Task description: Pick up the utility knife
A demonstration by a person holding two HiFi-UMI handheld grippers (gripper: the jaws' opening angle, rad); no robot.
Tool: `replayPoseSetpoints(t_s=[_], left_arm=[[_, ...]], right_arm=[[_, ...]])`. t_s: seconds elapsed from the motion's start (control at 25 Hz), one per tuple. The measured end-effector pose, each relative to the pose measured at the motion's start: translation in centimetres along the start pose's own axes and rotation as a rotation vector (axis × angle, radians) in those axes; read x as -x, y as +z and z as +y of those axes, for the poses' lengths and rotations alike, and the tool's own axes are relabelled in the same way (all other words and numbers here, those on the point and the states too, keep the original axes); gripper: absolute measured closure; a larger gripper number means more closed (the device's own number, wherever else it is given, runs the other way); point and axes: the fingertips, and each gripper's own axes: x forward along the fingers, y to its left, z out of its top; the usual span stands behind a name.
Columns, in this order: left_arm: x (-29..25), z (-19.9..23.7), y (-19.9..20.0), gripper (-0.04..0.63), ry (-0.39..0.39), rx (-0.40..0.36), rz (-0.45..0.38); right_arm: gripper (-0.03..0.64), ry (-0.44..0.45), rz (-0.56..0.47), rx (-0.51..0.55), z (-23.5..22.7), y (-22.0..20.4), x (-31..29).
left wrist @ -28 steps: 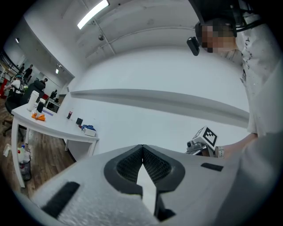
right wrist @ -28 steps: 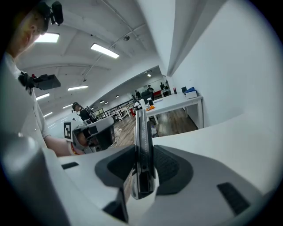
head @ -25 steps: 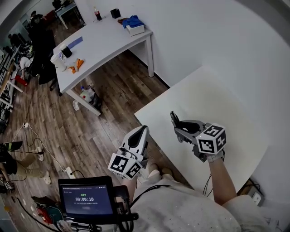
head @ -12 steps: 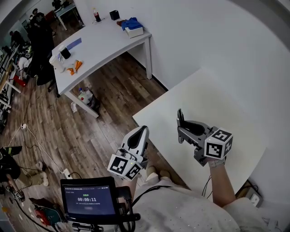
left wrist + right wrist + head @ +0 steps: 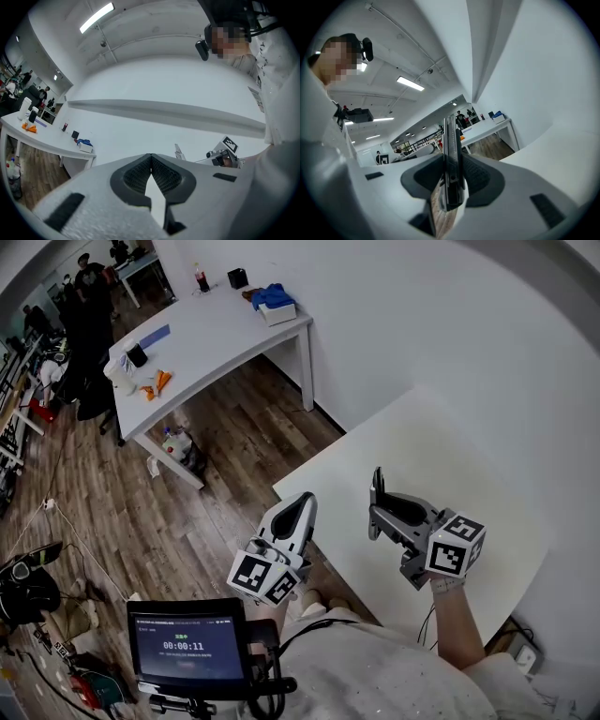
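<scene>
The utility knife is a slim dark bar, standing nearly upright above the near edge of the white table. My right gripper is shut on it. In the right gripper view the knife is clamped edge-on between the two black pads and sticks out past the tips. My left gripper hangs over the floor just left of the table, shut with nothing in it. In the left gripper view its pads meet at the tip, and the right gripper with the knife shows beyond.
A second white desk stands at the back left with a blue cloth on a box, orange items and cups. A small screen sits low at the left over the wooden floor. A white wall runs behind the table.
The right gripper has lifted the knife and tipped it more upright, drifting slightly right in the head view. The left gripper has risen a little and edged right.
</scene>
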Motion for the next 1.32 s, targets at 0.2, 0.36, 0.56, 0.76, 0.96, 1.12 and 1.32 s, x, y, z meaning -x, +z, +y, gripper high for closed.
replayPoseSetpoints(t_s=[0.2, 0.36, 0.56, 0.76, 0.96, 1.12, 1.32], left_arm=[[-1.0, -0.5, 0.2, 0.588, -0.018, -0.004, -0.005], [-1.3, -1.2, 0.1, 0.588, -0.040, -0.001, -0.005], [-1.2, -1.5, -0.2, 0.588, -0.052, 0.006, 0.003], [-1.0, -1.2, -0.3, 0.588, -0.041, 0.010, 0.008], [-0.8, -1.0, -0.5, 0.588, -0.036, 0.014, 0.005], [-0.6, -0.8, -0.8, 0.588, -0.029, 0.020, 0.012], [-0.5, -0.7, -1.5, 0.588, -0.033, 0.008, 0.020]], right_arm=[[0.485, 0.004, -0.014, 0.002, 0.0, 0.5, 0.3], [0.485, -0.013, -0.028, 0.009, 0.3, 0.9, 0.7], [0.485, -0.031, -0.023, 0.007, 0.1, 0.4, 1.0], [0.485, -0.040, -0.024, -0.004, -0.2, 0.2, 1.2], [0.485, -0.043, -0.021, 0.005, -0.4, 0.1, 1.1], [0.485, -0.054, -0.016, 0.005, -0.9, 0.0, 1.4], [0.485, -0.068, -0.012, -0.008, -1.8, -0.3, 1.9]])
